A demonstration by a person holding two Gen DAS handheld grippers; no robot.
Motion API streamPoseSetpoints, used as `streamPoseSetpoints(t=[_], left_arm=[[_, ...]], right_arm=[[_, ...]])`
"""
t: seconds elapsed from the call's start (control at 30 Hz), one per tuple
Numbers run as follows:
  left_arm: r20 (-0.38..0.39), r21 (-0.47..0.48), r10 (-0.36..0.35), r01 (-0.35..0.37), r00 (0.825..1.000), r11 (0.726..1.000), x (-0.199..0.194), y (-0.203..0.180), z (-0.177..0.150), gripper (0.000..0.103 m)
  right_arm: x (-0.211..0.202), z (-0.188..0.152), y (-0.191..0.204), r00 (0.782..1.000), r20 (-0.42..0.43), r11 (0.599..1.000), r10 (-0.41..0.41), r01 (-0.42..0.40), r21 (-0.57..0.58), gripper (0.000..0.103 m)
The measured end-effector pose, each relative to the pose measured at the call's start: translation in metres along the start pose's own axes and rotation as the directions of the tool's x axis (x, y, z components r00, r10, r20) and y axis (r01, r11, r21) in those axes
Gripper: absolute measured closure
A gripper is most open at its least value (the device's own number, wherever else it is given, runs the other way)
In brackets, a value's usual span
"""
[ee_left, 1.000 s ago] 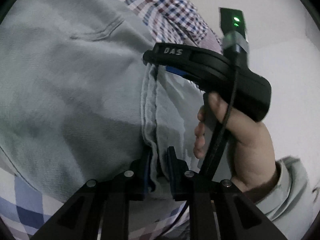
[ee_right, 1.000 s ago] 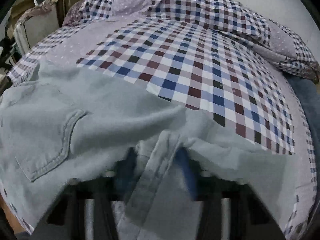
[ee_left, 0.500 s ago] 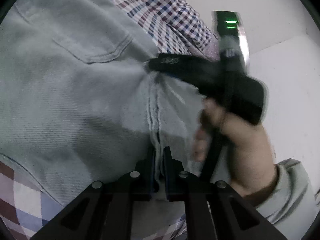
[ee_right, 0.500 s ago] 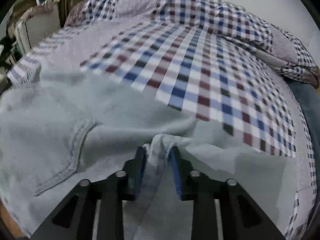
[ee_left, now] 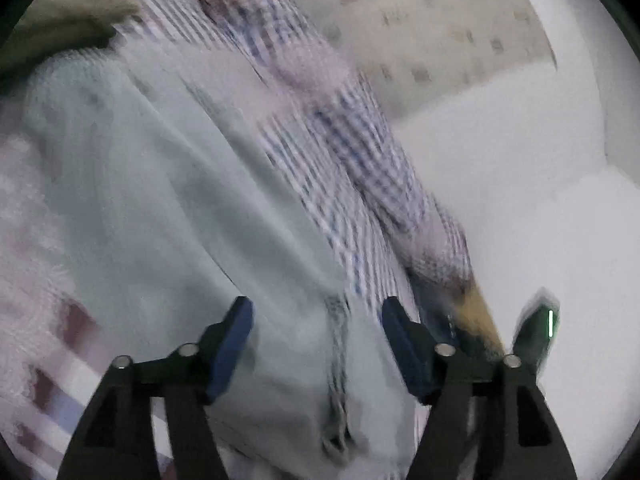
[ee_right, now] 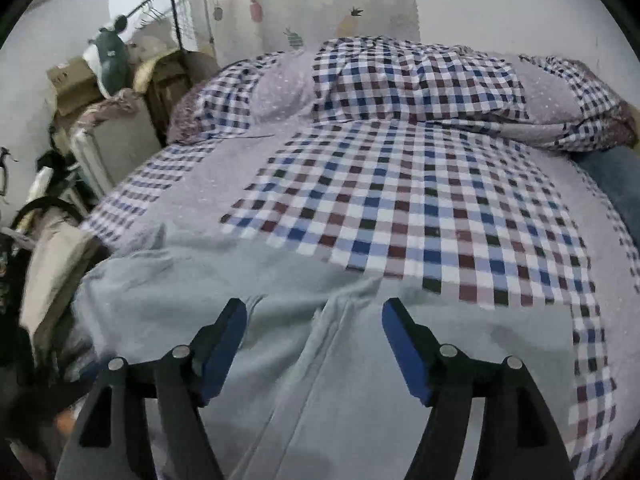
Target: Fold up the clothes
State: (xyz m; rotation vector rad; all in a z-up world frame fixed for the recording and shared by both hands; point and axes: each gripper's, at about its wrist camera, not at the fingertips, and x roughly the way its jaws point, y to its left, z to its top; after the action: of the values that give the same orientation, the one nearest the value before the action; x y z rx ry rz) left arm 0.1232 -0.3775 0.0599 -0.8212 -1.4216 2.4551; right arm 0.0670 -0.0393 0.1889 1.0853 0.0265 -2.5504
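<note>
Both hand-held grippers, left [ee_left: 316,344] and right [ee_right: 314,340], gape wide over the jeans [ee_right: 280,360], holding nothing; the jeans lie flat on the bed [ee_right: 400,208], likely for smoothing.

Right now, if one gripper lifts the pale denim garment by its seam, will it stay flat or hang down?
The pale denim garment will probably droop: it already lies in soft wrinkles on the checked bedcover. Its thick seam may stay a little stiffer. It likely weighs enough to sag on both sides.
</note>
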Motion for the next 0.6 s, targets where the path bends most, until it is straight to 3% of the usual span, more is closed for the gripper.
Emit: streamPoseSetpoints(t=[0.1, 0.2, 0.27, 0.43, 0.6], left_arm=[[0.158, -0.140, 0.045, -0.023, 0.986, 0.990, -0.040, 0.043, 0.026, 0.028], [0.210, -0.227, 0.103, -0.054, 0.972, 0.972, -0.042, 0.065, 0.041, 0.027], [0.202, -0.260, 0.143, -0.088, 0.969, 0.962, -0.041, 0.080, 0.053, 0.027], [0.100, -0.229, 0.203, -0.176, 0.974, 0.957, -0.047, 0.104, 0.067, 0.027], [0.065, -0.214, 0.191, -0.173, 0.979, 0.961, -0.015, 0.102, 0.069, 0.027]], right_arm=[[-0.009, -0.024, 0.003, 0.999, -0.022, 0.999, 0.037, -0.037, -0.004, 0.029], [-0.010, -0.045, 0.007, 0.998, -0.047, 0.998, 0.052, -0.053, -0.023, 0.029], [-0.005, -0.056, 0.008, 0.996, -0.057, 0.997, 0.063, -0.065, -0.034, 0.029], [-0.012, -0.084, 0.018, 0.993, -0.069, 0.994, 0.100, -0.102, -0.030, 0.029], [-0.010, -0.095, 0.022, 0.988, -0.078, 0.991, 0.131, -0.130, 0.013, 0.029]])
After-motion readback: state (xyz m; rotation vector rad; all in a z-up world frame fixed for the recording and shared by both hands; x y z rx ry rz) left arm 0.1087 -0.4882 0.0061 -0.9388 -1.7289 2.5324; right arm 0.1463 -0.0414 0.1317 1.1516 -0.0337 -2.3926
